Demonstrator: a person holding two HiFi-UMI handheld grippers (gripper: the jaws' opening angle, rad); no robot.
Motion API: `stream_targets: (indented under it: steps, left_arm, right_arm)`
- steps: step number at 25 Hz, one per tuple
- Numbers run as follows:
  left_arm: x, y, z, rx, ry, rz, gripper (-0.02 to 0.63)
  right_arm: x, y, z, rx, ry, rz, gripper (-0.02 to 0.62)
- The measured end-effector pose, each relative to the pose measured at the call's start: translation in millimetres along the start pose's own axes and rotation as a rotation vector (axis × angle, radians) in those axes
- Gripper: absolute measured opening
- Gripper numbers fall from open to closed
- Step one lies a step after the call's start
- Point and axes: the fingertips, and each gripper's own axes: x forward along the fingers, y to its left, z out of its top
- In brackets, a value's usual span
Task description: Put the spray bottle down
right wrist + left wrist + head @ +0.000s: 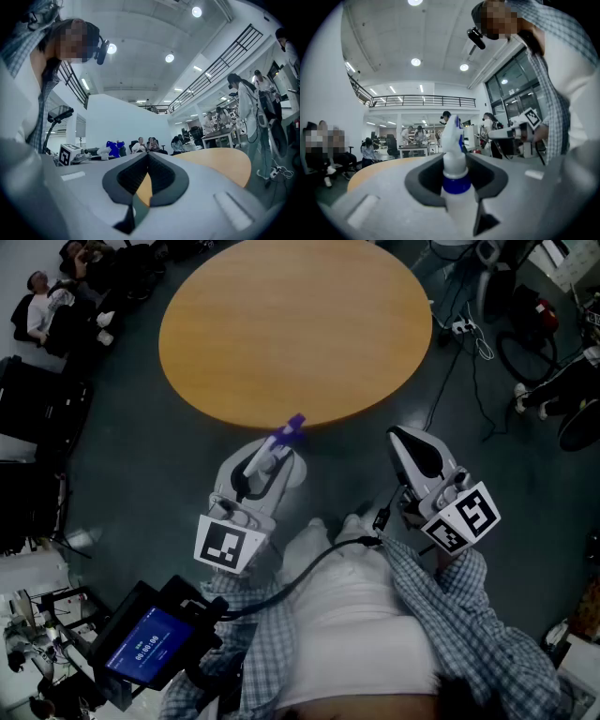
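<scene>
A white spray bottle (455, 161) with a blue collar and blue-purple nozzle (289, 430) stands upright between the jaws of my left gripper (275, 458), which is shut on its neck. In the head view it hangs in the air just short of the near edge of the round wooden table (291, 324). My right gripper (401, 438) is to the right at about the same height, also short of the table edge. Its jaws are shut with nothing between them (147, 157). In the right gripper view the bottle's blue nozzle (112, 148) shows far left.
Dark floor surrounds the table. Cables and a power strip (459, 326) lie at the back right, near wheeled equipment (525, 343). Seated people (47, 306) and black cases (37, 409) are at the left. A screen device (150, 643) sits by my left side.
</scene>
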Motion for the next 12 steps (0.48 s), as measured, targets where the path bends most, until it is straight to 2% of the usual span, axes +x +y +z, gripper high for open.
stream_targets:
  steps: [12]
  left_arm:
    - [1.2,0.5,0.8,0.001,0.002,0.001,0.126]
  right_arm:
    - [1.3,-0.8,0.8,0.001,0.005,0.000,0.003]
